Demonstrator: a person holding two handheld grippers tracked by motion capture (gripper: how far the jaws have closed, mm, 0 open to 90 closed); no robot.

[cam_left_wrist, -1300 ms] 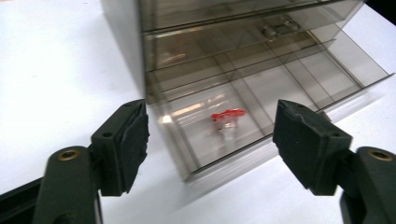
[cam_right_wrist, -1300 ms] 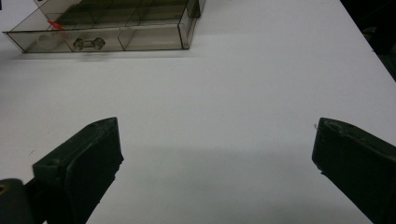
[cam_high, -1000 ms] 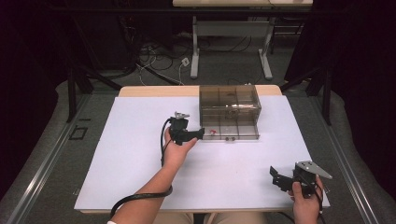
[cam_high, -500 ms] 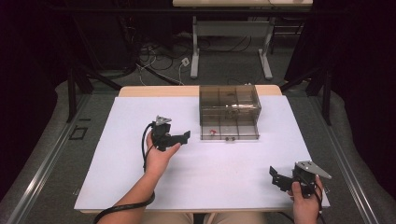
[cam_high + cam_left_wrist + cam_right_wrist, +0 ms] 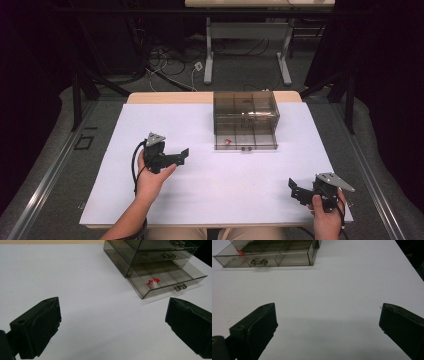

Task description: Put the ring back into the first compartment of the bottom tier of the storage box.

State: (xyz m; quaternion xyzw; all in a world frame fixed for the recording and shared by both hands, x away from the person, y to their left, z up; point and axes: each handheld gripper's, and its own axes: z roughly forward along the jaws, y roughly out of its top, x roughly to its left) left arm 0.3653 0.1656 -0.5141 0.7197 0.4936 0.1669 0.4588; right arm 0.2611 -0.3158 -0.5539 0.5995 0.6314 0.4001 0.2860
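Hands came in from the near edge of the white surface (image 5: 210,200), one at each side. At the left, the left tool (image 5: 172,159) hovered over bare surface with its jaws spread wide and nothing between them; compared with a second earlier it had drawn back leftward and toward the person, away from the drawer front where it had been, and its jaws had just been opening as it went. Right of it, toward the far side of the surface, stood the smoky clear plastic drawer box (image 5: 246,111), its bottom drawer (image 5: 246,140) pulled out toward the person. In that drawer's left compartment lay a small red and clear piece (image 5: 153,283), well apart from both tools. It looked light and hard, probably slippery and easy to flick aside, so a gentle pinch across its body from above, clear of the drawer dividers, seemed the best hold; the drawer itself looked thin and light, best moved by its little front handle (image 5: 180,287), and the whole box might slide if pushed hard. At the far right, the right tool (image 5: 300,191) rested low near the surface's front corner, jaws likewise wide and empty, in the same place as in the earlier frames.
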